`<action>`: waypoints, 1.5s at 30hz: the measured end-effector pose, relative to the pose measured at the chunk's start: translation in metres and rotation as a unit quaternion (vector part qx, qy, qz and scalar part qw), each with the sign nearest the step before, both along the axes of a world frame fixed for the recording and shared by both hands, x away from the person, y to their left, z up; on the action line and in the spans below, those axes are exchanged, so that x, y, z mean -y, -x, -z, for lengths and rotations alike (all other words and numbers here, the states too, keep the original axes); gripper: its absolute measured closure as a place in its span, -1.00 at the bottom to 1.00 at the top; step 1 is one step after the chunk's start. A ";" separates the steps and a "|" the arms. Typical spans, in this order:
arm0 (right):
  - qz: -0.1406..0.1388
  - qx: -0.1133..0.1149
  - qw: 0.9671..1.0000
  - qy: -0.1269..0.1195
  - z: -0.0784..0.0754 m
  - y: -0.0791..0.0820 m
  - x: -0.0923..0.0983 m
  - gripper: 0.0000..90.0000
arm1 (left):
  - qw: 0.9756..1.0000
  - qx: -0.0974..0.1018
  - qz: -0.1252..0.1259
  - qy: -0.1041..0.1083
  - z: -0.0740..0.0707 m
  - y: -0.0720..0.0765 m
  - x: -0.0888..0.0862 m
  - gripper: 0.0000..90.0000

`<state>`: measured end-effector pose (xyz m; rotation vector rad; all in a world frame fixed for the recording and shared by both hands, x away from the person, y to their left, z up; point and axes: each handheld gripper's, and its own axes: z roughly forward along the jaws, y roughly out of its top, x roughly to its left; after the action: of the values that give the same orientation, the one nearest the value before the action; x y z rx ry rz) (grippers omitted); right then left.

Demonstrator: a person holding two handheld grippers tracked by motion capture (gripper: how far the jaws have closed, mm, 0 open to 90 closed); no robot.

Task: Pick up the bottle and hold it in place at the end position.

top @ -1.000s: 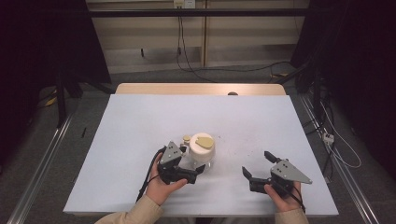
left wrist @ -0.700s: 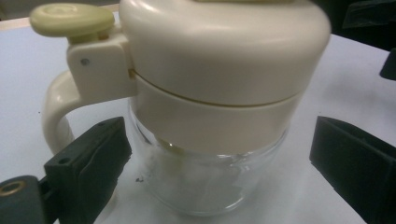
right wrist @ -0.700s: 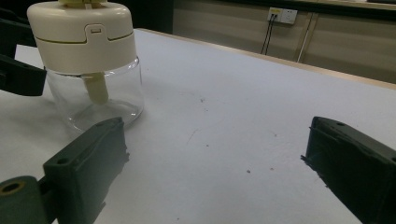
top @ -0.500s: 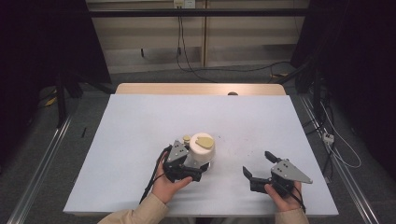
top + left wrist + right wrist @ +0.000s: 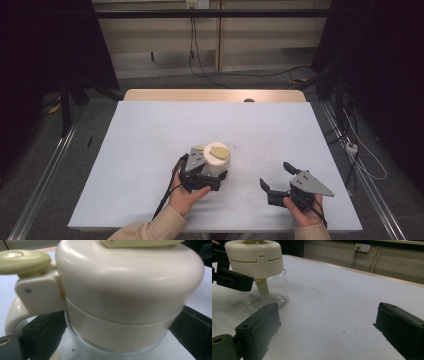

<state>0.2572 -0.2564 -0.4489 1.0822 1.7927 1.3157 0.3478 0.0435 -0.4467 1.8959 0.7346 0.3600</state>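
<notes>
Black jaws of your left claw (image 5: 209,176) sit on either side of the clear glass base of the chopper jar (image 5: 216,159), one at each flank in the left gripper view; whether they press the glass or merely bracket it, you cannot tell. Right above that claw rises the jar's cream lid (image 5: 130,287), with an olive knob (image 5: 23,261) on a cream handle off to one side. Your left hand (image 5: 186,197) wraps the tool from behind. Your right claw (image 5: 277,176) stands wide, holding nothing, with its jaws spread apart over the pale table (image 5: 150,135). From it, the jar stands near, off to its left and ahead, upright on the table, a cream shaft (image 5: 262,286) visible through the glass.
</notes>
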 end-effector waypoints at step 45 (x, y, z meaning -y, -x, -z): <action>-0.004 -0.001 1.000 0.001 0.001 -0.002 0.000 -0.90 | 0.998 0.038 -0.027 0.038 0.010 -0.008 0.014 -0.89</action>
<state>0.2592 -0.2566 -0.4499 1.0763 1.8018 1.3176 0.3554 0.0297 -0.4564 1.7843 0.7393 0.4309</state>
